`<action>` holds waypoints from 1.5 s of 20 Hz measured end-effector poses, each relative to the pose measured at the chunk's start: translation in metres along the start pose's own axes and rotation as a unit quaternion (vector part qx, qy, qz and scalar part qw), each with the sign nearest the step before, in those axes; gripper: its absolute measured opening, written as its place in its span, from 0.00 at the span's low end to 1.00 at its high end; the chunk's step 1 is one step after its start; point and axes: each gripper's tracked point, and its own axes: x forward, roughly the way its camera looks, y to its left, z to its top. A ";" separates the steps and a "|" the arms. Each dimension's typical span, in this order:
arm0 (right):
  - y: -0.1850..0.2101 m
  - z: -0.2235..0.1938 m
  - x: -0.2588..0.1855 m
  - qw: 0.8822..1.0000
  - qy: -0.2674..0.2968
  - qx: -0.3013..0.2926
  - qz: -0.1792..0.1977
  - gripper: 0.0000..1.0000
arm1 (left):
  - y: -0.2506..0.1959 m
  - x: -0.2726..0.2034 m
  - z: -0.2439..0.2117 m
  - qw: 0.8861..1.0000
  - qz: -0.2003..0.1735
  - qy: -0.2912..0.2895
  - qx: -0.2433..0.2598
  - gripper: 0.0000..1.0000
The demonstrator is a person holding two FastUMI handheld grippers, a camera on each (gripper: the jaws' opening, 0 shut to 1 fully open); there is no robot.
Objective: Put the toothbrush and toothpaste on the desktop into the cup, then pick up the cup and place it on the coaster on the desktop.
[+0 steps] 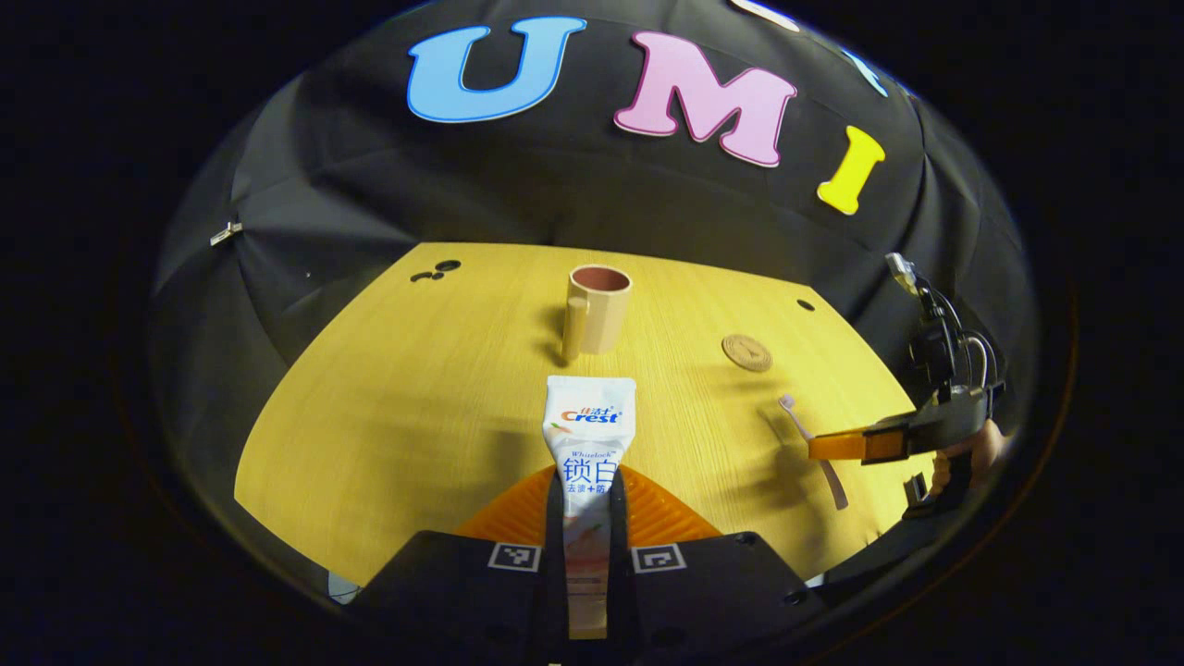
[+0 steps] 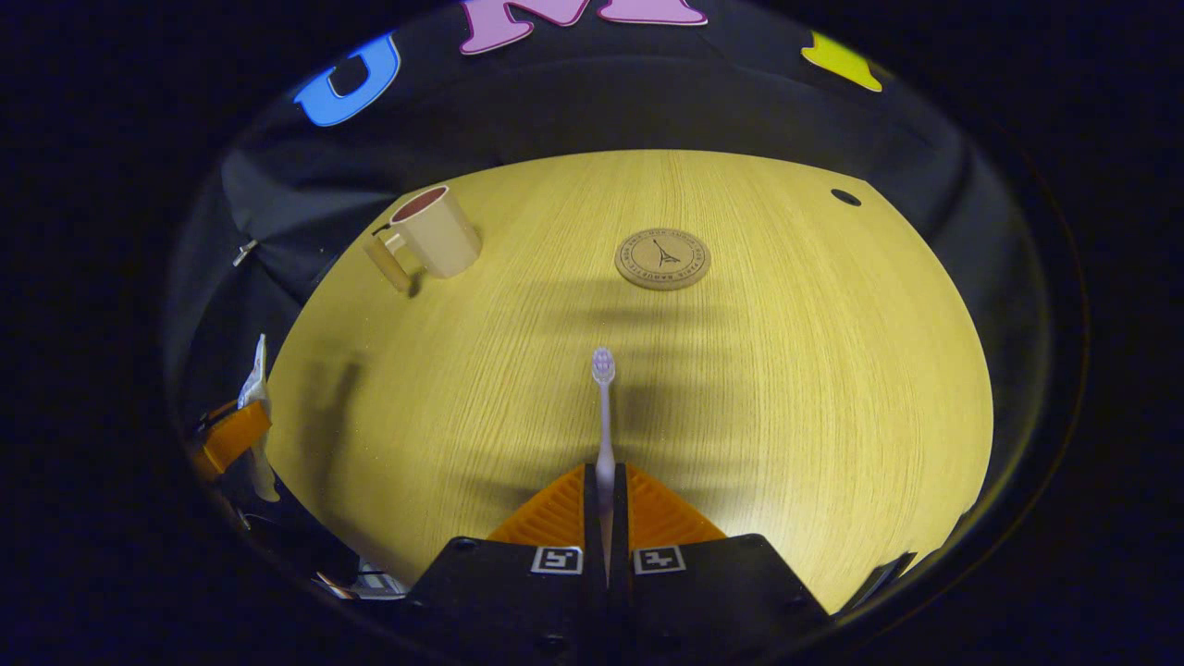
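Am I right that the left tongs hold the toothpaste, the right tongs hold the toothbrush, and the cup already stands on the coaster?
Not quite: the cup stands on the bare desktop, well apart from the coaster, as the right gripper view shows. The rest holds: the left tongs grip the toothpaste, and the right tongs grip the toothbrush.

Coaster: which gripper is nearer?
Right, probably. The coaster lies straight ahead of the right gripper; the left gripper faces the cup, coaster off to its right.
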 end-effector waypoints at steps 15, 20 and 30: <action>-0.005 0.073 -0.041 0.995 -0.089 0.026 0.047 0.05 | -0.029 0.048 0.167 0.989 -0.004 -0.140 -0.047 0.21; -0.010 0.078 -0.036 0.995 -0.082 0.014 0.053 0.05 | -0.028 0.078 0.229 0.981 -0.001 -0.192 -0.043 0.21; -0.017 0.095 -0.027 0.995 -0.081 0.019 0.057 0.05 | -0.030 0.178 0.270 0.967 0.011 -0.244 -0.075 0.21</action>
